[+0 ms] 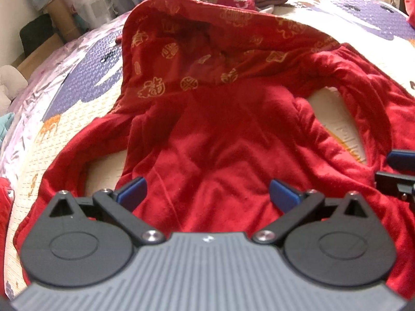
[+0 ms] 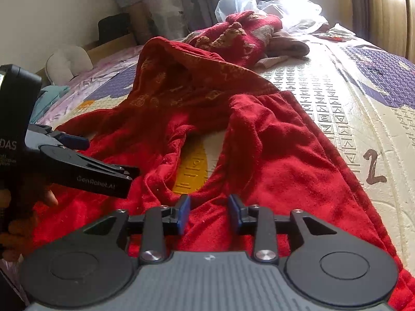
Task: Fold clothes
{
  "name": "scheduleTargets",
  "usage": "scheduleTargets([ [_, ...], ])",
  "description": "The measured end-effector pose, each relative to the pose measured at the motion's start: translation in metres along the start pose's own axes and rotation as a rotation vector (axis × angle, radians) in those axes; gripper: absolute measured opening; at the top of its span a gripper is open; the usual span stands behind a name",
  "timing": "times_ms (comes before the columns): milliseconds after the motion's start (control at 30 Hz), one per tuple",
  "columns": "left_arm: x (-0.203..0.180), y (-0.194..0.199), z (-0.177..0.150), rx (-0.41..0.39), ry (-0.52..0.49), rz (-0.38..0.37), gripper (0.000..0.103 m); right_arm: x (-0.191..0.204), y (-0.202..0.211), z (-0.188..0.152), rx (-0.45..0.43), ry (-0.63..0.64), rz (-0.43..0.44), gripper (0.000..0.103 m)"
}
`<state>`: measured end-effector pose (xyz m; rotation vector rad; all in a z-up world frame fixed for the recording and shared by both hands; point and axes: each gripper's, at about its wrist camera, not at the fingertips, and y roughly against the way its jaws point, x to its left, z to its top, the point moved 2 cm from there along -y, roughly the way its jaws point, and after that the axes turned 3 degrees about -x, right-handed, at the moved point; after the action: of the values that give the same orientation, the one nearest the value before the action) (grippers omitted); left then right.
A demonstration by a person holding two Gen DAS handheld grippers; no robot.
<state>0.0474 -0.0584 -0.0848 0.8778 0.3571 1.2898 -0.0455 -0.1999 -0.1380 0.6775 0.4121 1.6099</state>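
Left gripper [image 1: 207,194]: fingers spread wide, blue pads clear of the cloth, nothing pinched; it hangs just over the near hem of the garment.
Right gripper [image 2: 208,216]: jaws part-way apart with a gap between the blue pads; red cloth lies under that gap, and no fold is clamped between the pads.
Hand [image 2: 39,197]: a person's fingers show at the left edge of the right wrist view, wrapped round the left gripper's handle.
Red garment [image 1: 212,140]: plush, spread on the bed, its near edge under both grippers; two openings in it show the bed cover beneath.
Patterned lining [image 1: 197,59]: red with gold emblems, raised in a hump at the far end of the garment.
Bed [image 2: 350,108]: quilted cover, cream and purple.
Knitted red clothes [image 2: 246,33]: heaped beyond the garment, well apart from the grippers.
Plastic bag [image 2: 238,0]: behind the heap, by the window.
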Motion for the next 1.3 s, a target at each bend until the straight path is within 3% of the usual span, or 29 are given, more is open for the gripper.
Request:
scheduleTargets([
  [333,0.002,0.005,0.006,0.013,-0.001,-0.021,0.103,0.004,0.0,0.004,0.013,0.046,-0.009,0.039],
  [433,0.0,0.017,0.008,-0.021,-0.038,-0.004,0.103,0.01,0.016,0.011,0.003,0.095,-0.044,0.057],
  [467,0.0,0.021,0.007,-0.031,-0.058,0.005,0.103,0.012,0.022,0.013,-0.007,0.113,-0.052,0.059],
  [600,-0.001,0.033,0.0,-0.043,-0.117,0.017,0.103,0.019,0.045,0.008,-0.036,0.188,-0.022,0.059],
  [733,0.004,0.041,-0.01,-0.045,-0.148,0.019,0.103,0.024,0.048,-0.012,0.028,0.241,0.024,0.059],
  [867,-0.001,0.031,-0.021,0.002,-0.197,0.055,0.103,0.026,0.036,-0.03,0.071,0.262,-0.002,0.062],
  [1067,-0.002,0.031,-0.022,-0.002,-0.2,0.072,0.103,0.024,0.042,-0.022,0.07,0.221,-0.016,0.063],
  [1300,0.011,0.041,-0.018,-0.017,-0.149,0.067,0.103,0.016,0.065,-0.006,-0.004,0.201,-0.044,0.065],
])
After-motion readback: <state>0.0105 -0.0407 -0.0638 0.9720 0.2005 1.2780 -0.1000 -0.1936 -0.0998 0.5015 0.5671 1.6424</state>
